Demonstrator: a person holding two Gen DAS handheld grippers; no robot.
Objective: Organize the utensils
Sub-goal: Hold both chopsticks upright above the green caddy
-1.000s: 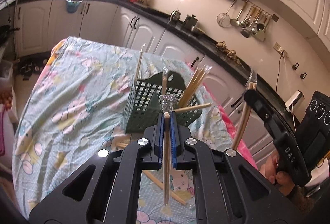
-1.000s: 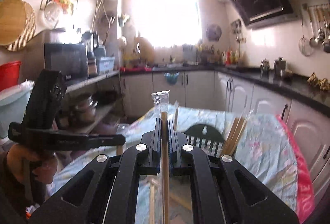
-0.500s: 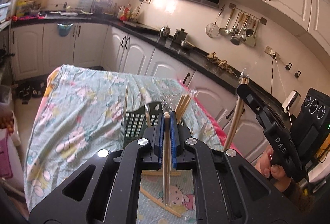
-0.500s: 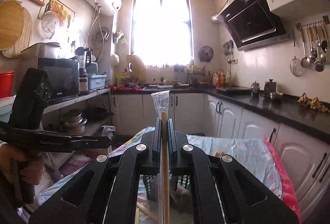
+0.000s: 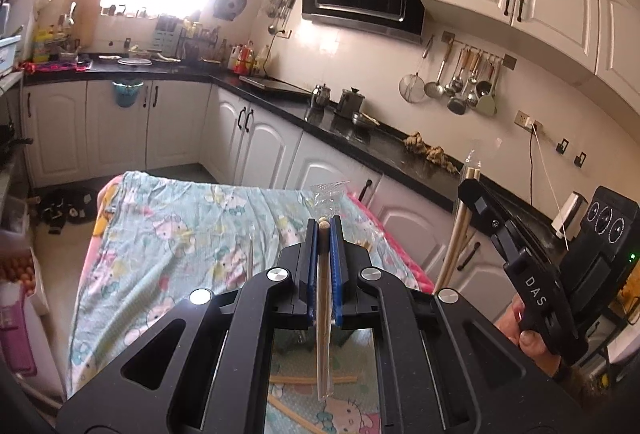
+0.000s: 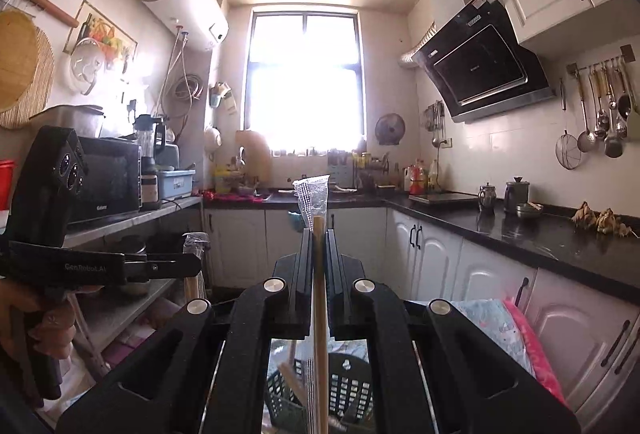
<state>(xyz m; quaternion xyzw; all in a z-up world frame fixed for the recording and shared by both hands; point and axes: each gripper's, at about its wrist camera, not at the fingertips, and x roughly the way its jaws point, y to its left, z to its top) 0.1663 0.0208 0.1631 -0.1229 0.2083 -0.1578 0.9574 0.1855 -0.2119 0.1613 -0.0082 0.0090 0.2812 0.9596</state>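
My left gripper (image 5: 322,230) is shut on a wooden chopstick in a clear wrapper (image 5: 322,314), held upright high above the table's patterned cloth (image 5: 180,234). My right gripper (image 6: 319,234) is shut on another wrapped chopstick pair (image 6: 320,314), which hangs down over the dark green slotted basket (image 6: 348,386). Each gripper shows in the other's view: the right gripper (image 5: 471,192) at the right with its chopsticks (image 5: 454,246), the left gripper (image 6: 194,266) at the left. Loose chopsticks (image 5: 312,380) lie on the cloth below my left gripper. In the left wrist view the basket is mostly hidden behind the gripper body.
Kitchen counters (image 5: 360,138) with white cabinets run along the far and right sides. A shelf with a microwave (image 6: 108,186) stands at the left. Ladles hang on the wall (image 5: 464,82). A person's hand (image 5: 532,342) grips the right tool.
Both grippers have risen, each still clamped on its chopsticks. The basket has dropped down and out of sight under the left gripper. The right view now looks level toward the window.
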